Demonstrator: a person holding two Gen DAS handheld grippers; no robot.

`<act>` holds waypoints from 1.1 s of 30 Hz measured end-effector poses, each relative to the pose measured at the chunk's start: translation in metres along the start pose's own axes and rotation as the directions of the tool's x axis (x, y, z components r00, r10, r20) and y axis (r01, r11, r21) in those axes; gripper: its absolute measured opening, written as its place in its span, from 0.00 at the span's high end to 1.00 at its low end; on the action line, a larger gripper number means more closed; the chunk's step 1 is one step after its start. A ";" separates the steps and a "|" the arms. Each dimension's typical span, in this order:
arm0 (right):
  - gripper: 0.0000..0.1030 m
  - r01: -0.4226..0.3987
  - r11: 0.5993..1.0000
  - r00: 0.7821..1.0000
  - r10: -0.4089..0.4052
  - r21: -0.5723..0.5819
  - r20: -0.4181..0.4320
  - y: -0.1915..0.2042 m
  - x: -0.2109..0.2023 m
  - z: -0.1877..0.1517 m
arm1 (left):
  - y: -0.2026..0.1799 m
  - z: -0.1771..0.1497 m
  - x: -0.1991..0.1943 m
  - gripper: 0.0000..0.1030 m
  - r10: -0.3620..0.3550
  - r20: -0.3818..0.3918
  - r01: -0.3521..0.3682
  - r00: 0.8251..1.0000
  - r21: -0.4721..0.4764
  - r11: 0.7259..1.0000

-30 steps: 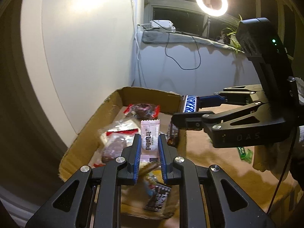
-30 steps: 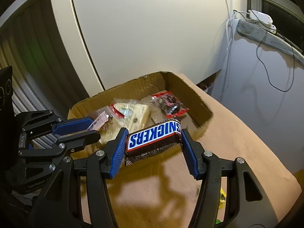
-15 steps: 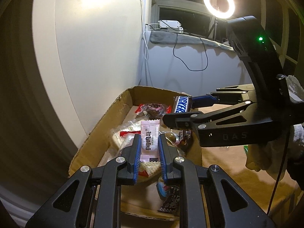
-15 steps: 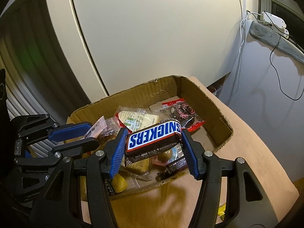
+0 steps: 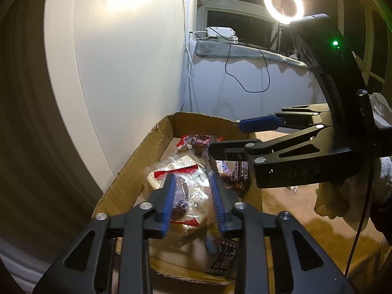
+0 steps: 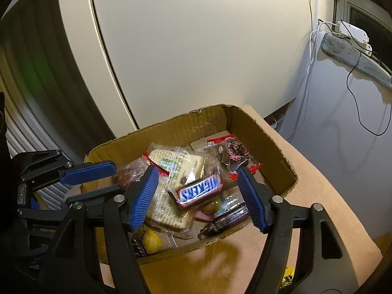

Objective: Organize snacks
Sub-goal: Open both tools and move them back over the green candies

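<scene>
A cardboard box holds several wrapped snacks. My right gripper is open above it, and a Snickers bar lies blurred on the pile between and below its blue pads. My left gripper is open and empty over the box's near end, above a clear packet with red trim. The right gripper also shows in the left wrist view, open over the box. The left gripper shows at the left of the right wrist view.
The box sits on a tan tabletop against a white wall panel. A ring light and a cable are behind. A small yellow-green wrapper lies on the table near the front edge.
Both grippers opened. The Snickers bar dropped from the right gripper into the box, and the small pink-white packet left the left gripper. Both grippers moved further over the box.
</scene>
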State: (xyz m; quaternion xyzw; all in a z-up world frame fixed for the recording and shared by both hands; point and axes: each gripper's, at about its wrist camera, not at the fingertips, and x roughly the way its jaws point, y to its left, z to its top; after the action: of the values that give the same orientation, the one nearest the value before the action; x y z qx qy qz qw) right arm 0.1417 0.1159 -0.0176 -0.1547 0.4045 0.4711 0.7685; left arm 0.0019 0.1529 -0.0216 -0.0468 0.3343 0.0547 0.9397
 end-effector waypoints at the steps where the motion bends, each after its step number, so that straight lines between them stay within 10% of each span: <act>1: 0.32 0.002 1.000 1.000 -0.002 0.000 0.001 0.000 0.000 0.000 | 0.000 0.000 0.000 0.66 0.002 0.001 -0.002 1.000 -0.002 1.000; 33: 0.19 0.136 0.988 0.989 -0.140 0.071 0.041 -0.042 -0.093 -0.063 | -0.061 0.002 -0.026 0.62 -0.063 0.038 0.060 0.997 0.067 0.996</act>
State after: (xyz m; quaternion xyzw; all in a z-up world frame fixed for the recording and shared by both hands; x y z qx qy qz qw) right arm 0.1263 -0.0001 0.0084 -0.1454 0.3910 0.4062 0.8130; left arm -0.0088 0.0908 0.0000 -0.0248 0.3153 0.0157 0.9485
